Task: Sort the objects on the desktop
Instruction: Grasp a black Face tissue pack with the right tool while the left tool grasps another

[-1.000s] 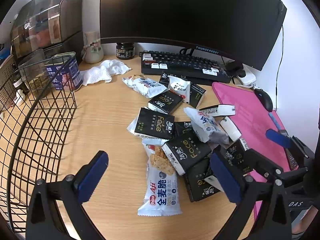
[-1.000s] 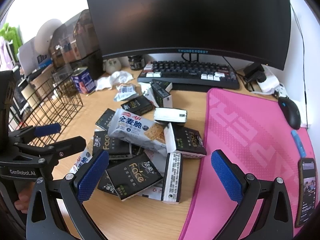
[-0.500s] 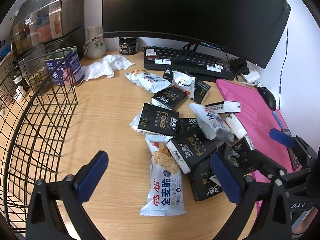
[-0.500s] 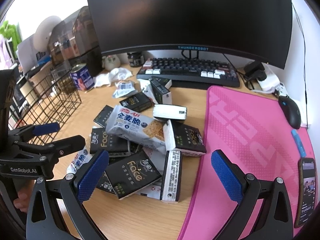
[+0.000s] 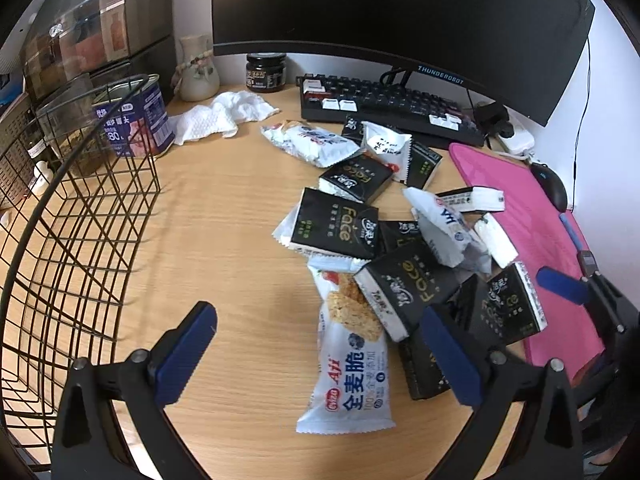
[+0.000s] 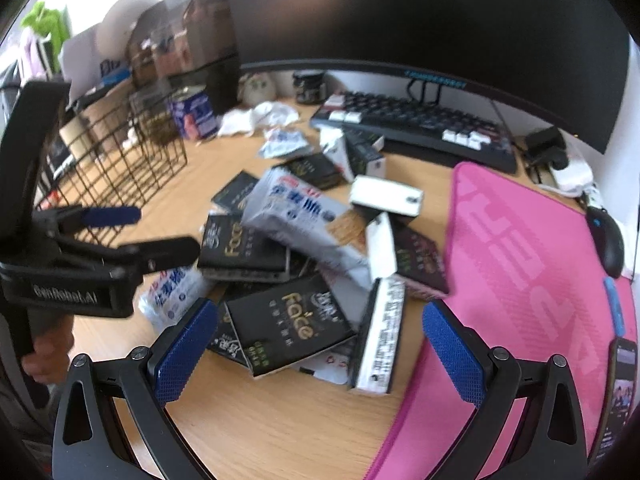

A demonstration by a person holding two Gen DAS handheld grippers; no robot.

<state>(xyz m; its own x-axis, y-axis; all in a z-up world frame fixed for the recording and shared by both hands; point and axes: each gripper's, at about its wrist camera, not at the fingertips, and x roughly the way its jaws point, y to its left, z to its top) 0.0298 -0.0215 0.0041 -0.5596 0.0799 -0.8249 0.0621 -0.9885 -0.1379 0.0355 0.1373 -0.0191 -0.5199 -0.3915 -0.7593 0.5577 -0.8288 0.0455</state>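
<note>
A heap of snack packets lies on the wooden desk: black "Face" packets (image 5: 336, 220) (image 6: 292, 324) and white cracker packets (image 5: 352, 360) (image 6: 308, 220). My left gripper (image 5: 320, 356) is open and empty, just above the near white cracker packet. My right gripper (image 6: 316, 356) is open and empty, over the near edge of the heap above a black "Face" packet. The left gripper also shows in the right wrist view (image 6: 132, 236), and the right gripper's tip in the left wrist view (image 5: 560, 284). A black wire basket (image 5: 60, 240) stands at the left.
A monitor (image 5: 400, 12) and keyboard (image 5: 384, 104) stand at the back. A pink desk mat (image 6: 532, 280) with a mouse (image 6: 608, 236) and a phone (image 6: 620, 384) lies at the right. A blue tin (image 5: 136, 120), a white cloth (image 5: 224, 116), a jar (image 5: 266, 72) and a vase (image 5: 198, 72) are at the back left.
Both grippers have moved forward and down toward the heap; the packets look larger and nearer. Both stay open. The right wrist view is blurred from motion.
</note>
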